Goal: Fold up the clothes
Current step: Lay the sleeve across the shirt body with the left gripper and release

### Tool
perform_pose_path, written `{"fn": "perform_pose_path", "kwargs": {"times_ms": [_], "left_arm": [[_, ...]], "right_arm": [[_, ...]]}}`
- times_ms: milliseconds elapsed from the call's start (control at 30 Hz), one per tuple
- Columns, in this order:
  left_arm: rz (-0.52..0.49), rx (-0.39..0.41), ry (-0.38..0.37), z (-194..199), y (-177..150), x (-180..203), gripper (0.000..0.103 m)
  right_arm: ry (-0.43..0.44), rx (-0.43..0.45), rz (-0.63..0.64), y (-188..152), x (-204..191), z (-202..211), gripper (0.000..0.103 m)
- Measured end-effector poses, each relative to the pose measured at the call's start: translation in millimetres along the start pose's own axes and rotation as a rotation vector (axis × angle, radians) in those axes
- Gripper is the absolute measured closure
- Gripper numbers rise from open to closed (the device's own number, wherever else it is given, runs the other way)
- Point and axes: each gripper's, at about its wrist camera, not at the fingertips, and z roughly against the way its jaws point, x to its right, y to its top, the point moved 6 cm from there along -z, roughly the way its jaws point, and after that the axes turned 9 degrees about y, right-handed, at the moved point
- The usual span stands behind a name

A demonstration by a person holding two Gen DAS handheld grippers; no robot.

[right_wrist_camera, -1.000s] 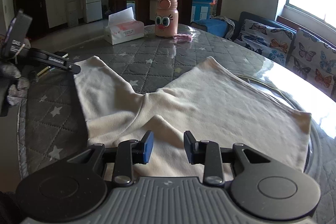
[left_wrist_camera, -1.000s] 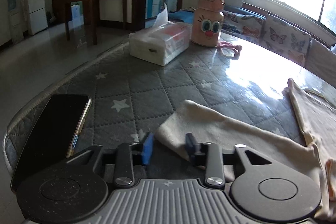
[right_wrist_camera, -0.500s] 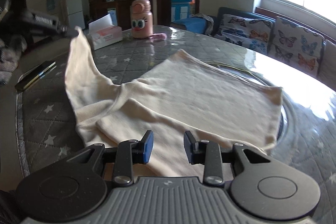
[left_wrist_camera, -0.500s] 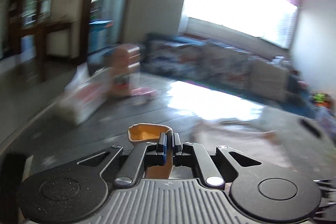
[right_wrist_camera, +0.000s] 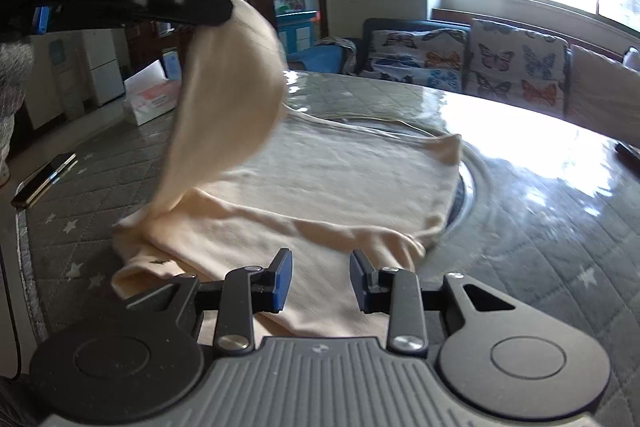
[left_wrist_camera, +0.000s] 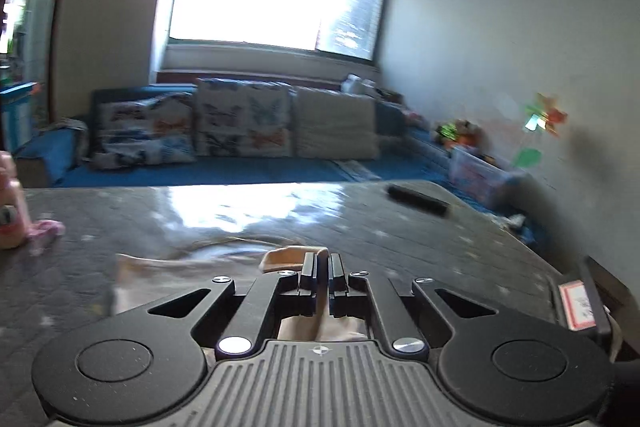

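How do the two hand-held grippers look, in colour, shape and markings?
The right gripper is black, with a ribbed grey body, two round black discs, silver screws and blue pads on its fingers. The left gripper has the same build; seen from the right wrist view, it carries white "GenRobot.AI" lettering and a small blue part. No cables or sleeves are clearly visible.

Tissue box (right_wrist_camera: pixel 150 99), phone (right_wrist_camera: pixel 44 179) on quilted table (right_wrist_camera: pixel 540 227); butterfly cushions (right_wrist_camera: pixel 516 63) behind.

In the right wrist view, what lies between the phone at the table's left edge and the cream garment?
Only bare grey star-quilted table cover lies between the phone and the cream garment, as the right wrist view shows.
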Motion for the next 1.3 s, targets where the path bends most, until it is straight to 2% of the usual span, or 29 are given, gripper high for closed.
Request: {"fn": "perform_pose_path", "kwargs": {"times_ms": [100, 167, 200, 300, 367, 433, 633, 733, 833, 900, 1000, 1100, 1167, 1200, 1233, 1300], "left_arm": [[-0.038, -0.039, -0.043, -10.1, -14.1, 15.0, 0.095], [-0.069, -0.059, -0.055, -12.8, -23.9, 19.6, 0.082], [-0.08, -0.066, -0.053, -11.6, -28.1, 18.9, 0.071], [-0.1, -0.078, -0.056, -5.6, -38.9, 10.8, 0.064], [-0.105, -0.081, -0.031, -1.0, -43.8, -3.0, 0.061], [-0.1, -0.096, 0.012, 1.6, -52.9, -23.2, 0.061], [-0.045, -0.222, 0.141, 4.5, -97.5, -85.8, 0.064], [-0.072, -0.245, 0.147, 16.4, -114.4, -93.9, 0.064], [-0.132, -0.221, 0.156, 30.2, -120.5, -92.0, 0.064], [-0.161, -0.214, 0.15, 34.8, -123.2, -90.8, 0.064], [-0.218, -0.208, 0.157, 33.9, -127.8, -86.4, 0.064], [-0.265, -0.206, 0.175, 29.3, -132.7, -84.5, 0.064], [-0.292, -0.205, 0.187, 27.1, -136.0, -84.1, 0.068], [-0.305, -0.205, 0.193, 26.0, -137.6, -83.9, 0.075], [-0.318, -0.204, 0.199, 25.0, -139.2, -83.8, 0.086], [-0.329, -0.198, 0.217, 24.5, -141.3, -85.2, 0.097]], "right_arm": [[-0.008, 0.0, -0.024, -4.3, 7.3, 2.9, 0.071], [-0.012, -0.001, -0.031, -6.6, 9.1, 5.2, 0.071], [-0.014, -0.001, -0.033, -7.5, 9.4, 6.3, 0.071], [-0.015, -0.006, -0.039, -9.6, 10.9, 8.9, 0.071], [-0.013, -0.016, -0.045, -11.4, 12.2, 11.5, 0.071], [-0.009, -0.026, -0.049, -12.8, 12.7, 16.2, 0.07], [-0.015, -0.009, -0.064, -6.7, 16.8, 21.5, 0.07], [-0.025, -0.013, -0.069, -4.2, 19.4, 13.3, 0.071], [-0.033, -0.028, -0.065, -3.3, 20.5, 2.6, 0.072], [-0.039, -0.038, -0.062, -2.7, 21.2, -4.6, 0.083], [-0.048, -0.038, -0.054, 0.7, 19.8, -5.3, 0.093], [-0.058, -0.034, -0.045, 4.8, 17.7, -3.7, 0.098], [-0.06, -0.028, -0.036, 8.0, 15.0, -1.3, 0.099], [-0.059, -0.024, -0.031, 9.7, 13.3, 0.5, 0.099], [-0.058, -0.021, -0.026, 11.2, 11.8, 2.2, 0.099], [-0.057, -0.011, -0.022, 15.3, 8.5, 5.6, 0.1]]}}
